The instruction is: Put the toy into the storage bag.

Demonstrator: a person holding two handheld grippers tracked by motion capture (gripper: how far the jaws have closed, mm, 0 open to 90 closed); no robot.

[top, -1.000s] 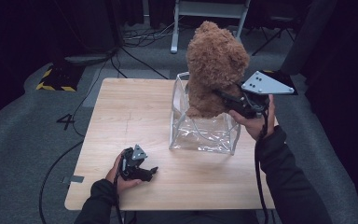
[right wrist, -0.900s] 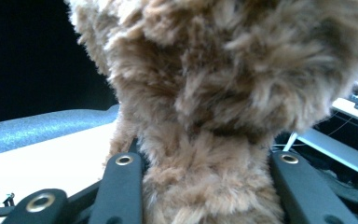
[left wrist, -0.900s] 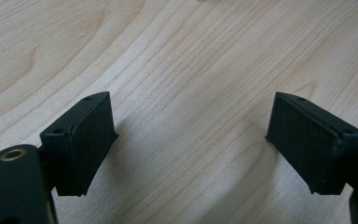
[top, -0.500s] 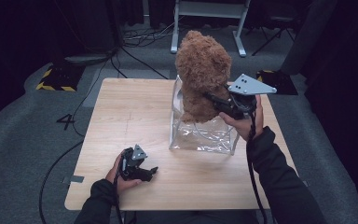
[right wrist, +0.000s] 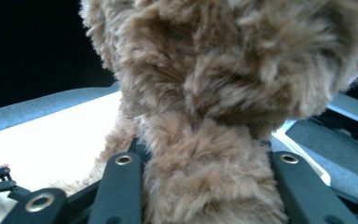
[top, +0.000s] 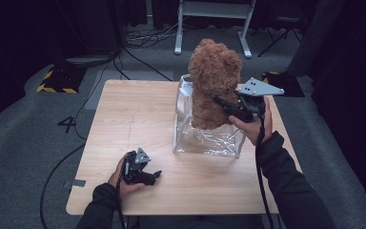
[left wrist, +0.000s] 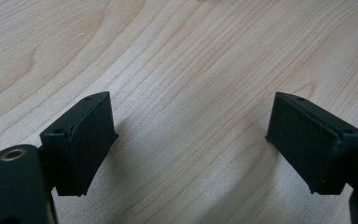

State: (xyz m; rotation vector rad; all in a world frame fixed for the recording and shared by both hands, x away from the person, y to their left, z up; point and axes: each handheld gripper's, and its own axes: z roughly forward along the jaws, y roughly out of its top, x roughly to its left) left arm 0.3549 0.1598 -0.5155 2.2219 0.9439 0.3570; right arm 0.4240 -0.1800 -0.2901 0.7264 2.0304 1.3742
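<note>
A brown teddy bear (top: 213, 81) hangs upright above a clear plastic box (top: 206, 138) on the wooden table (top: 124, 119), its lower end over the box's opening. My right gripper (top: 221, 102) is shut on the bear from the right side. In the right gripper view the bear's fur (right wrist: 214, 93) bulges up between the two black jaws. My left gripper (top: 153, 175) rests low over the table near the front edge, left of the box. Its pads (left wrist: 86, 140) stand wide apart over bare wood.
The table stands on grey carpet with black cables (top: 138, 59) trailing at the back left. A white metal frame (top: 209, 19) stands behind the table. A yellow-and-black striped block (top: 55, 81) lies on the floor at the left.
My right gripper has carried the bear leftward and a little lower, over the clear box. The left gripper has stayed where it was.
</note>
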